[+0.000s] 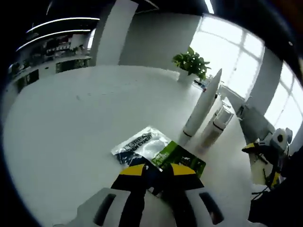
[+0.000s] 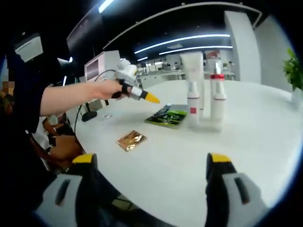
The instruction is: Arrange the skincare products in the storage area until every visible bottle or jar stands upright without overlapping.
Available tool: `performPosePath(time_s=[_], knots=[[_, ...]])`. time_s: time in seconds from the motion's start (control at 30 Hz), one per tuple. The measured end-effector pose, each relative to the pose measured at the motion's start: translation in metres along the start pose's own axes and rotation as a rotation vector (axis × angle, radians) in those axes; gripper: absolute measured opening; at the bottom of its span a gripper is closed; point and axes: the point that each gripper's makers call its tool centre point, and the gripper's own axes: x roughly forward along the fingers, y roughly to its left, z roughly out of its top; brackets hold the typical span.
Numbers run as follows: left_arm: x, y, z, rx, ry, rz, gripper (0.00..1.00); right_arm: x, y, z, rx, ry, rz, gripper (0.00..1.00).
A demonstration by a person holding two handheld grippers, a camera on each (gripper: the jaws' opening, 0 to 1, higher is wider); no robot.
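In the left gripper view, the left tool (image 1: 155,171) sits low centre, its jaws nearly together over the near edge of a green sachet (image 1: 180,160) lying flat beside a silver L'Oreal sachet (image 1: 140,144); whether it grips, I cannot tell. A white tube (image 1: 202,108) stands tall at centre right, leaning upper right. In the right gripper view, the right tool (image 2: 152,166) is spread wide above the bench (image 2: 265,123), with a gold sachet (image 2: 131,140) centre left.

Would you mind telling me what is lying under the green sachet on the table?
The green sachet partly overlaps a clear L'Oreal packet lying flat on the white table. Whatever is beneath their near ends is hidden by the left gripper.
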Motion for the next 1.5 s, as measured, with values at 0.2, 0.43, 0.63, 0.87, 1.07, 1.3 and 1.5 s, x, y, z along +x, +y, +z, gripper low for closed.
performPosePath(time_s=[0.2,0.43,0.63,0.87,1.07,1.3,1.5], knots=[[0.016,0.01,-0.005,0.235,0.039,0.078,0.05,-0.001,0.001,-0.001,-0.005,0.005,-0.003,0.96],[0.03,0.011,-0.016,0.265,0.013,0.079,0.03,-0.001,-0.002,-0.003,-0.002,0.013,-0.007,0.95],[0.029,0.007,-0.018,0.247,0.006,0.087,0.0,0.001,-0.004,-0.007,0.0,0.026,-0.006,0.94],[0.03,0.002,-0.019,0.226,-0.007,0.073,0.0,0.003,-0.005,-0.005,0.005,0.025,-0.007,0.94],[0.032,-0.002,-0.018,0.228,-0.012,0.067,0.0,0.004,-0.005,-0.008,0.009,0.028,-0.009,0.94],[0.032,-0.005,-0.019,0.242,-0.004,0.067,0.0,0.003,-0.004,-0.008,0.006,0.029,-0.01,0.94],[0.032,-0.006,-0.02,0.245,0.0,0.062,0.0,0.003,-0.003,-0.009,0.007,0.029,-0.009,0.94]])
